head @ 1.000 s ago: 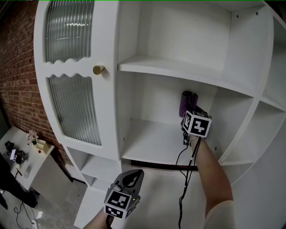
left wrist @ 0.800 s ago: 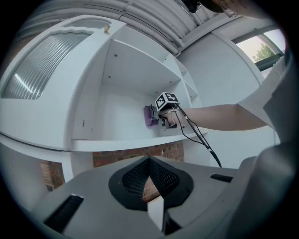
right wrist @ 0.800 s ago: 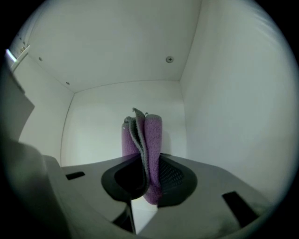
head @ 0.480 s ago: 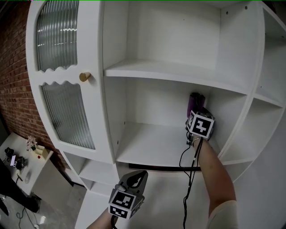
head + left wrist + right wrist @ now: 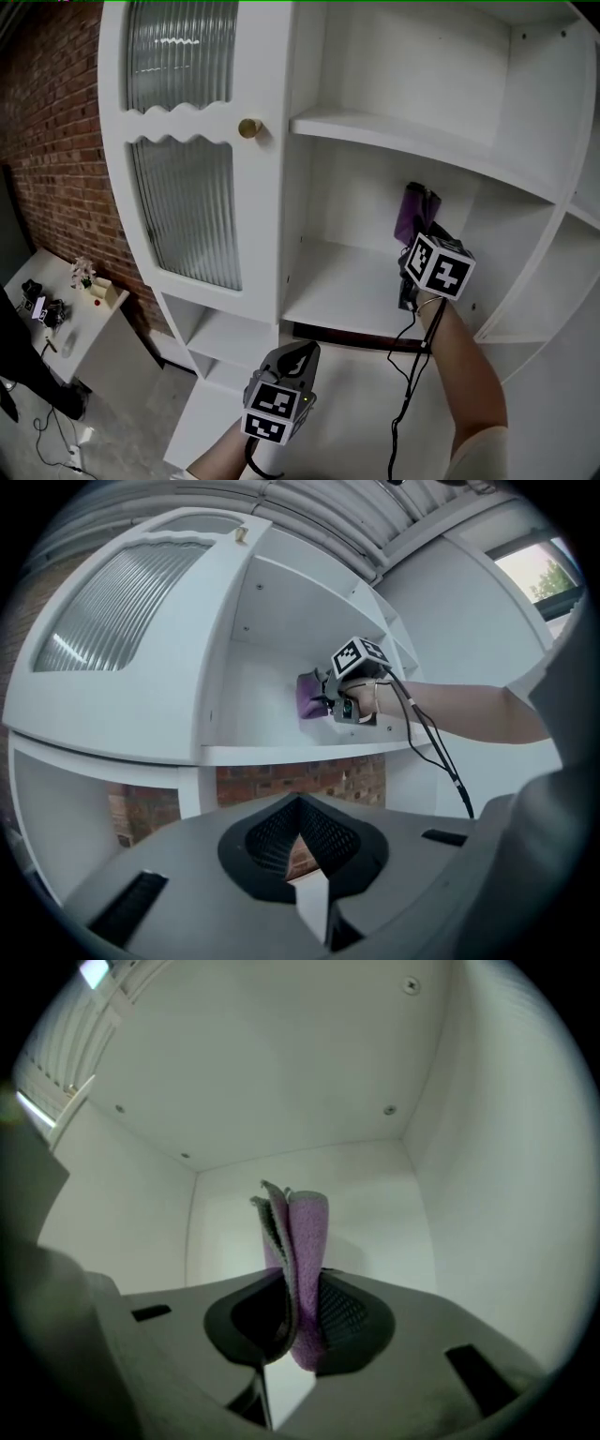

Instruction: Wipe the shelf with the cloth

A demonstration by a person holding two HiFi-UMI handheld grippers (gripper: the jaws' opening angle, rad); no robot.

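Observation:
A purple cloth point(image 5: 415, 208) stands folded and upright in my right gripper point(image 5: 419, 240), which is shut on it. The gripper is inside the white cabinet's middle compartment, above the shelf point(image 5: 342, 292) and near its back right corner. In the right gripper view the cloth point(image 5: 306, 1227) rises between the jaws of the right gripper point(image 5: 296, 1309), in front of the white back wall. My left gripper point(image 5: 299, 352) hangs low outside the cabinet, shut and holding nothing. From the left gripper view, the left gripper point(image 5: 300, 806) looks up at the cloth point(image 5: 308, 697) and the shelf's front edge point(image 5: 300, 754).
A ribbed glass door point(image 5: 187, 202) with a brass knob point(image 5: 249, 127) closes the cabinet's left side. Another shelf point(image 5: 412, 145) lies above and side compartments point(image 5: 553, 281) to the right. A black cable point(image 5: 405, 375) hangs from the right gripper. A brick wall point(image 5: 52, 169) and a small table point(image 5: 56, 328) are at left.
The head view has swung, so the cabinet sits further right in the picture. The right gripper still holds the cloth up near the compartment's back. The left gripper stays low.

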